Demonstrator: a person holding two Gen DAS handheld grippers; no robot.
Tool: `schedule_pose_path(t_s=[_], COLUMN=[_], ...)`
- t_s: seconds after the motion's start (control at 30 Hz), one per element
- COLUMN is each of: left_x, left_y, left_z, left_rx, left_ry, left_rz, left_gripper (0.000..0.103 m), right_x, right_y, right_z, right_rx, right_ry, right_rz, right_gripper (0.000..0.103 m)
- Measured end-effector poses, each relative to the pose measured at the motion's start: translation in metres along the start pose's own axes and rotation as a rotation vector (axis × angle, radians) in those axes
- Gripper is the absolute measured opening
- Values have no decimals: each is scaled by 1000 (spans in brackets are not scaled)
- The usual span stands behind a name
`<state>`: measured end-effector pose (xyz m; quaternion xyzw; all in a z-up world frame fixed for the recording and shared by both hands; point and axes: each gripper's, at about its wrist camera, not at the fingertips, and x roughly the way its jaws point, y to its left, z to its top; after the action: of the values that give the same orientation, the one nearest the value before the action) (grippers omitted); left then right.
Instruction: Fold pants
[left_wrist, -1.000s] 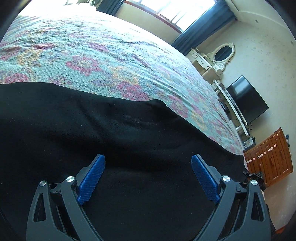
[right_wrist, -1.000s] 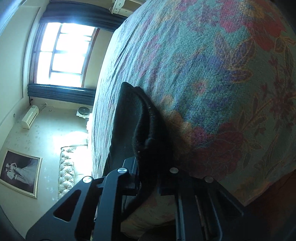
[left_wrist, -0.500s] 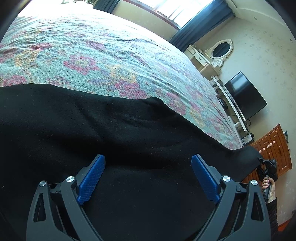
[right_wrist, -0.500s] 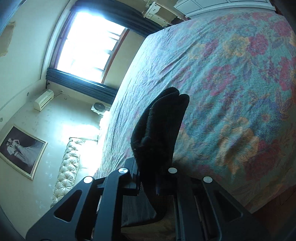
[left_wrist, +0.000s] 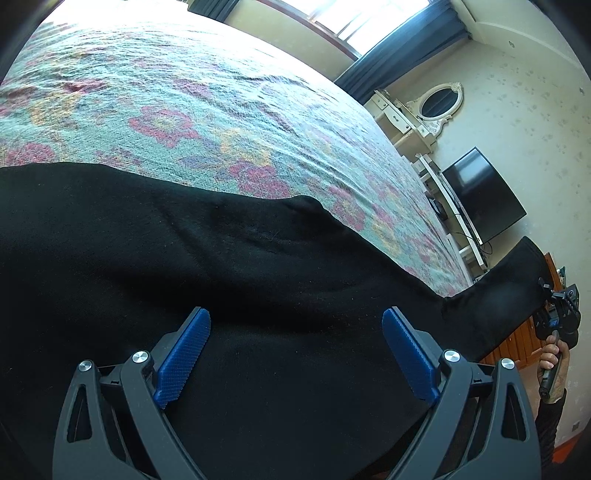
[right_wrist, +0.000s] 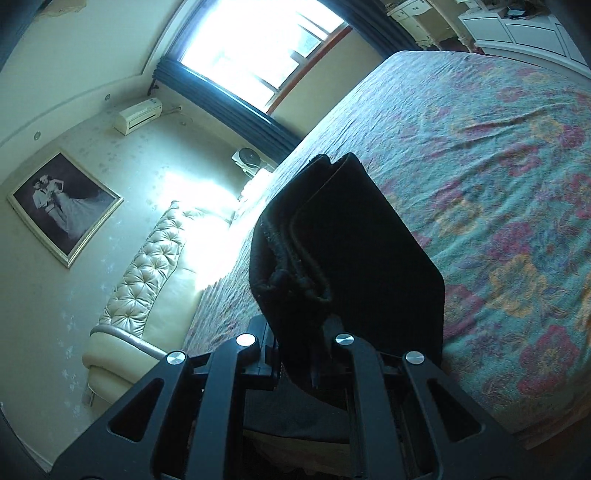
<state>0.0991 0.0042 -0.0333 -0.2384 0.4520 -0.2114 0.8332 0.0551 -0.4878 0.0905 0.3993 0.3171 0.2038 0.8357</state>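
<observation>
The left tool (left_wrist: 295, 350) hangs wide open, its blue pads apart and gripping nothing, directly over the black pants (left_wrist: 258, 277) spread on the floral bedspread (left_wrist: 221, 110). The right tool (right_wrist: 303, 347) is clamped tight on the pants' bunched hem end, lifted above the bed.

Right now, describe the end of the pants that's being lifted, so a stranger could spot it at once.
Start from the big bed with the floral bedspread. Black pants lie across its near side. Their lifted end rises off the cover, pinched in the right hand-held gripper; it is the only part off the bed, showing stacked hem edges, while the left hand-held gripper is open over flat cloth.
</observation>
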Motion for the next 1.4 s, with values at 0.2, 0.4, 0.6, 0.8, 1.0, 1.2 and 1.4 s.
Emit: schedule_pose_path(t_s=[0.2, 0.4, 0.6, 0.8, 1.0, 1.2, 1.4], left_x=[-12, -27, -33, -34, -35, -35, -39], left_y=[8, 20, 22, 23, 28, 29, 32], left_z=[-1, -4, -7, -4, -1, 0, 2], left_rx=[-31, -57, -56, -76, -89, -92, -101], left_ry=[-15, -54, -68, -73, -79, -78, -83], left_rz=[-23, -52, -46, -51, -52, -54, -64], left_gripper=[93, 93, 93, 93, 93, 93, 93], right_x=[56, 121, 173, 206, 222, 230, 226], right_y=[47, 55, 57, 62, 76, 84, 92], right_z=[-26, -65, -109, -151, -189, -209, -211], right_rx=[-109, -137, -180, -305, -449, -508, -450], right_ry=[122, 263, 370, 436, 483, 516, 485], right_rz=[-2, -15, -65, -160, -236, -244, -178], right_gripper=[11, 11, 11, 11, 15, 44, 52])
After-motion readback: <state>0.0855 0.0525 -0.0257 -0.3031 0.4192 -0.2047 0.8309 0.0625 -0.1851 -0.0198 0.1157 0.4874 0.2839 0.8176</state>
